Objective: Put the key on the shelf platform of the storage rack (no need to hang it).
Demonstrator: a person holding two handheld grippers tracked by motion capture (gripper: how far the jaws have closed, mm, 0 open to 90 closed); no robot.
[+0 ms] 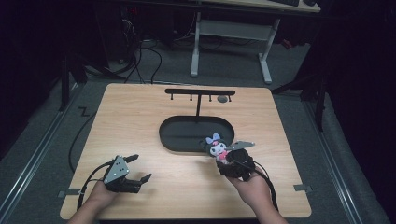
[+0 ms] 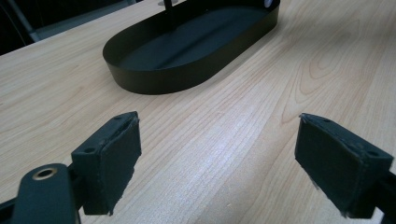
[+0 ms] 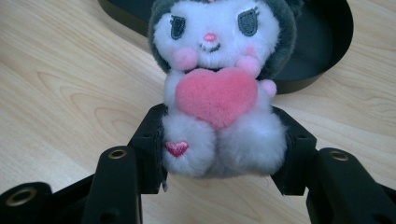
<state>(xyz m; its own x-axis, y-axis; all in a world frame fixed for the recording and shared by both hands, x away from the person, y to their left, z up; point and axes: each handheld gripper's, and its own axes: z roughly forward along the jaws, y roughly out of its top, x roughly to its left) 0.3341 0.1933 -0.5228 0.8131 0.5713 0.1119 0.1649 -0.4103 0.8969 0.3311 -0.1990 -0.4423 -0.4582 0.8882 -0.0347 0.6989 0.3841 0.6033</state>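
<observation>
Plush toy (image 3: 219,93) sits clamped low in your right gripper (image 3: 219,149), leaving its top free for the hook rack (image 1: 200,92); your left gripper (image 2: 219,163) rests wide, empty

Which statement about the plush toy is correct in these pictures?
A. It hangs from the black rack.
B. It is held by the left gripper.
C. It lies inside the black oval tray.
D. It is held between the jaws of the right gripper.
D. In the right gripper view the plush toy sits squeezed between the two black jaws of the right gripper, in front of the black oval tray; the left gripper is open and empty.
</observation>
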